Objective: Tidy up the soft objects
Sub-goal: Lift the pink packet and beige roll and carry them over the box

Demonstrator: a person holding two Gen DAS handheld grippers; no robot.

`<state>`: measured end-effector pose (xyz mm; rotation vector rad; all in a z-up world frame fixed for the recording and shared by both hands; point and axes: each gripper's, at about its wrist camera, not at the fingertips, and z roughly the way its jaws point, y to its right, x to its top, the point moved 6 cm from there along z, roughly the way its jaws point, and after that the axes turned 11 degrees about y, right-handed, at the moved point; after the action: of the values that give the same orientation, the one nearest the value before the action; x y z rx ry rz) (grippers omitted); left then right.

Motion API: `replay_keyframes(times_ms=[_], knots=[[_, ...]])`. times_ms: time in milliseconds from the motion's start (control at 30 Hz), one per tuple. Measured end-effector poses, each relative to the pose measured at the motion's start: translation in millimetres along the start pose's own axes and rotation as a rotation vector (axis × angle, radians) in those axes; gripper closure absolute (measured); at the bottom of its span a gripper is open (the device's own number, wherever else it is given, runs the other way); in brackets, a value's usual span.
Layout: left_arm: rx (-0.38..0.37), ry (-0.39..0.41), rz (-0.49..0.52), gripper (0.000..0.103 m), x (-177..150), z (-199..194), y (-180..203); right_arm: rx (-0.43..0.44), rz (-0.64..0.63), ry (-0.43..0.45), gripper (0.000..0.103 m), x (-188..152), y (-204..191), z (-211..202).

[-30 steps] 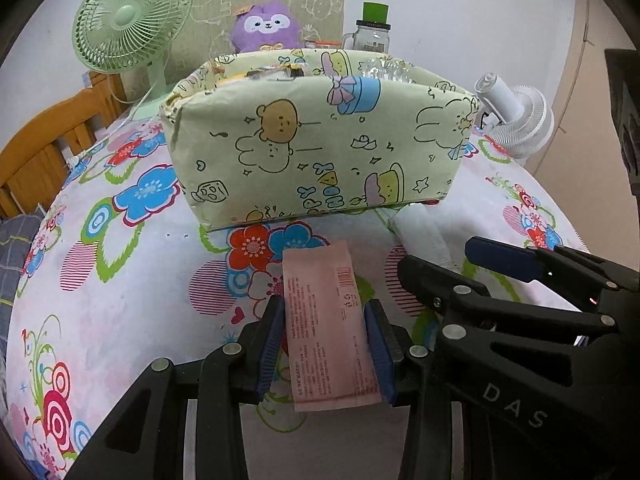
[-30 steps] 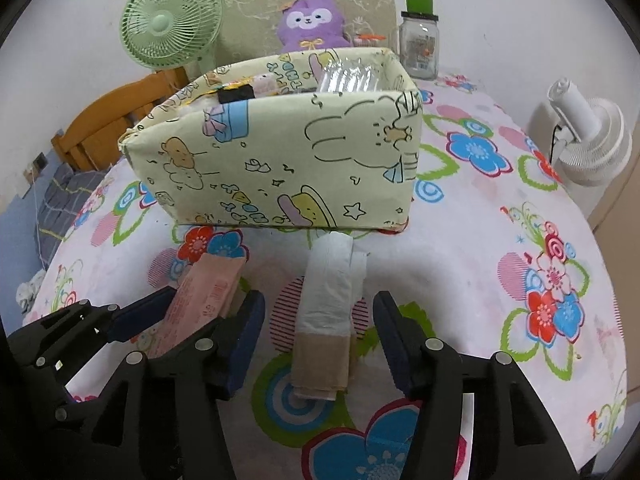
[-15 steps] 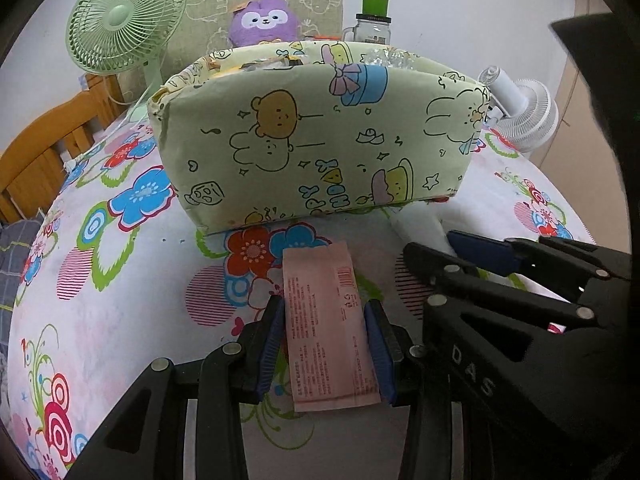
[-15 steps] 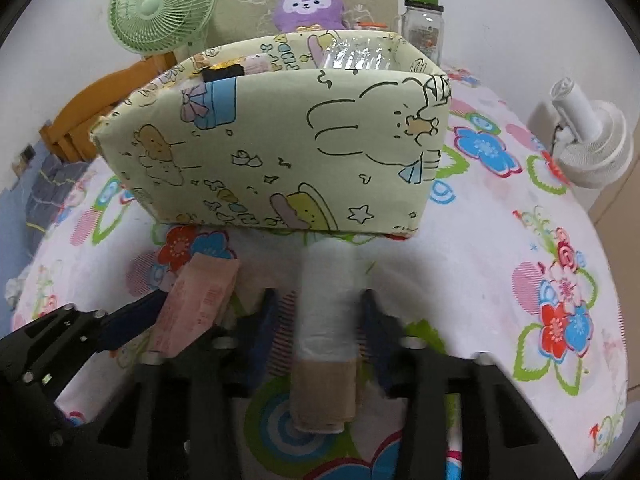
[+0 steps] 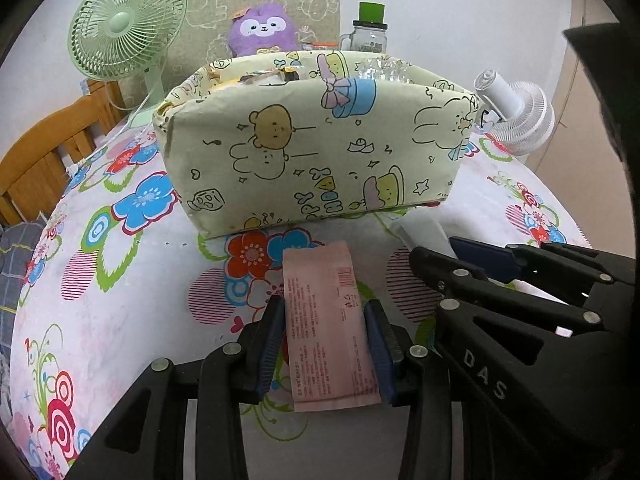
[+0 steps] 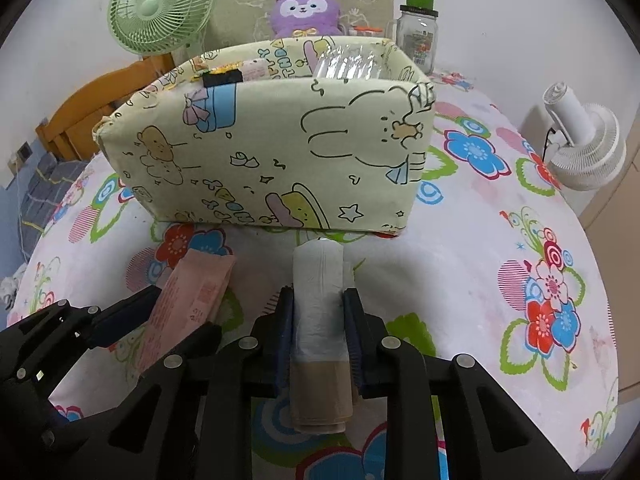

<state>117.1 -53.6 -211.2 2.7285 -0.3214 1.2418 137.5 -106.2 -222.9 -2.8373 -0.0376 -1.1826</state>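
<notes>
My left gripper (image 5: 324,312) is shut on a flat pink packet (image 5: 326,320) that sticks out toward the fabric storage box (image 5: 312,152). My right gripper (image 6: 318,308) is shut on a rolled white bag bundle with a tan end (image 6: 320,308), its far tip just short of the box's front wall (image 6: 272,160). In the right wrist view the pink packet (image 6: 192,300) and left gripper (image 6: 136,312) show at lower left. In the left wrist view the right gripper's black frame fills the lower right, hiding most of the roll. The box holds several items, including crinkly clear plastic (image 6: 348,66).
Both grippers hover over a floral tablecloth (image 5: 120,280). Behind the box stand a green fan (image 5: 126,36), a purple plush (image 5: 262,34) and a glass jar with green lid (image 5: 370,32). A white fan (image 5: 516,116) sits off the right edge; a wooden chair (image 5: 48,152) at left.
The right gripper's jaws closed from wide apart onto the white roll. Both views came slightly nearer the box. The left gripper kept its grip on the pink packet.
</notes>
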Motion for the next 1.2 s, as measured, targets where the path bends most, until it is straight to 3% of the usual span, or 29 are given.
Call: replay_keyframes(times_ms=[1200], knots=[[0.016, 0.164, 0.018, 0.062, 41, -76, 13, 0.016, -0.003, 0.187, 0.076, 31, -7, -93]])
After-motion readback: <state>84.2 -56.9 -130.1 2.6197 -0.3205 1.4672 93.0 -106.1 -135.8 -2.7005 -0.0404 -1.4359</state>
